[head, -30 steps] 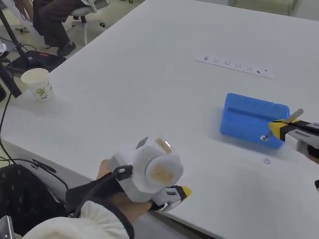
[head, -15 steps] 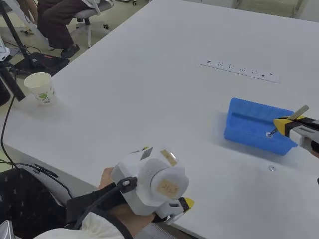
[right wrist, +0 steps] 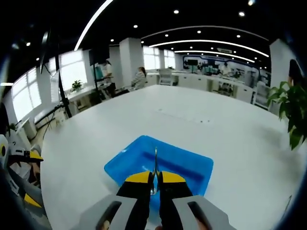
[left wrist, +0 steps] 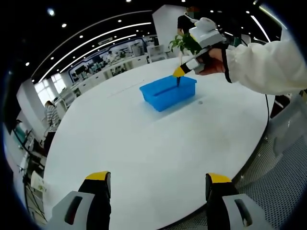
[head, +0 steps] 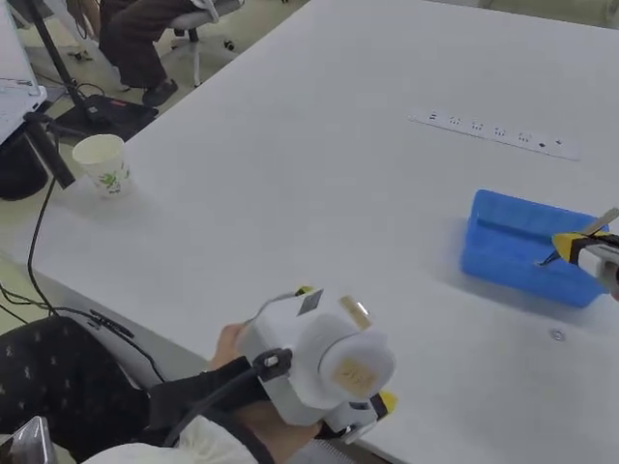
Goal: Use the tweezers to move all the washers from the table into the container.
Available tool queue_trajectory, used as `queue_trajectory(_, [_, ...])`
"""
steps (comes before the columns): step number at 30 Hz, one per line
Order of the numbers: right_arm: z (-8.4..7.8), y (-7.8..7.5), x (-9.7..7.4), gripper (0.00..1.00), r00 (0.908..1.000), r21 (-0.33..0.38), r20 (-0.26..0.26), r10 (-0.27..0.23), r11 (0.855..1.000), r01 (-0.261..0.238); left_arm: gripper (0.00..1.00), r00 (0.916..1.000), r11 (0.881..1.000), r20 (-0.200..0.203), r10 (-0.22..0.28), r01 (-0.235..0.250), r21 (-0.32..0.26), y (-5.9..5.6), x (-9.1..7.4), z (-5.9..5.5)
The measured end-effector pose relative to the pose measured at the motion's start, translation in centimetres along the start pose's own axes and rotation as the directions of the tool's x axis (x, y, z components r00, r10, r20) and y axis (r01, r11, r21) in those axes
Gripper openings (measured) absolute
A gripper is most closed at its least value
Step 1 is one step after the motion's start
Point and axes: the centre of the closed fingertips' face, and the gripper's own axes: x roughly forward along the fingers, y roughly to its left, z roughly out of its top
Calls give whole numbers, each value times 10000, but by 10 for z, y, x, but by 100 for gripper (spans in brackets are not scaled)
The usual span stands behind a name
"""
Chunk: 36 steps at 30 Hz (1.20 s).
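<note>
A blue container [head: 517, 242] stands on the white table [head: 290, 174] at the right. My right gripper [head: 571, 246] is shut on metal tweezers [right wrist: 155, 163], whose tip hangs over the container's [right wrist: 144, 160] inside. Whether the tip holds a washer is too small to tell. One washer [head: 557, 334] lies on the table just in front of the container, and it is a small dot [left wrist: 200, 101] in the left gripper view. My left gripper [head: 348, 353] is open at the near table edge, with nothing between its fingers [left wrist: 98, 176]. That view takes in the right gripper [left wrist: 180, 72] above the container [left wrist: 168, 91].
A paper cup [head: 103, 162] stands near the table's left edge. A white power strip [head: 498, 133] lies beyond the container. A person sits on a chair [head: 145, 39] past the far left corner. A cable [head: 58, 300] hangs below the near edge.
The tweezers' tip has moved from the container's front edge to over its inside. The head camera has shifted, so everything sits further right. My left gripper stays near the table edge.
</note>
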Motion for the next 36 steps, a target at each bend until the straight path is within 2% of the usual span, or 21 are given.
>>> queue_trajectory(15, [-24, -3, 13, 2, 9959, -453, -870, -249, 9988, 210, 82, 9999, 9998, 6, 122, -122, -139, 3, -1, -1])
queue_trajectory(29, [-22, -1, 10, 3, 9973, -271, -721, -170, 9995, 151, 81, 9999, 10000, -144, 59, -60, -65, 2, -1, -3])
queue_trajectory(33, [-13, 2, 6, 3, 9985, -396, -523, -145, 9991, 124, 81, 9997, 10000, -217, 57, -58, -45, 2, -1, -4])
queue_trajectory(36, [-2, 5, -2, 3, 9997, -554, -194, -114, 9984, 103, 81, 9997, 10000, -217, 57, -59, -54, 2, -1, -4])
